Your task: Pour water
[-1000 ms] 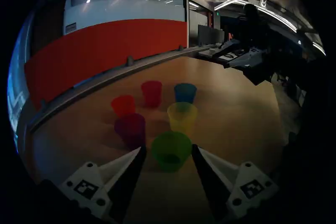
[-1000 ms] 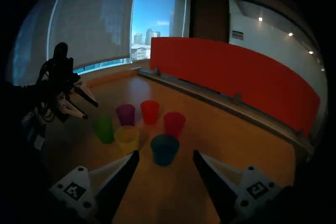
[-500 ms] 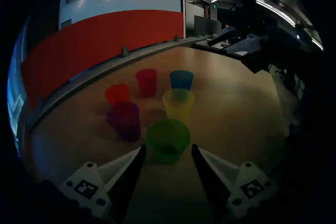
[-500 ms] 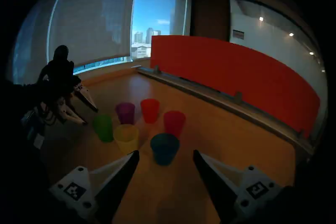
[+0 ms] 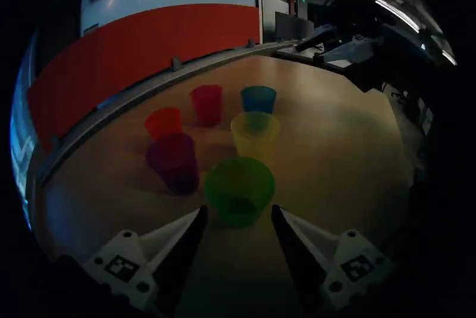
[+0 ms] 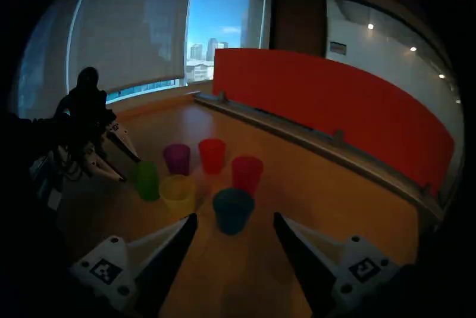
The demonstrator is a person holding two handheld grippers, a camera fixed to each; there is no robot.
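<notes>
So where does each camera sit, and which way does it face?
Left gripper view: rides on the left gripper, facing along its open fingers to the green cup; right gripper far off, upper right.
Right gripper view: rides on the right gripper, facing along its open fingers to the teal cup; left gripper far off at left.
Shared: both grippers, the cups, the wooden table and the red partition.
</notes>
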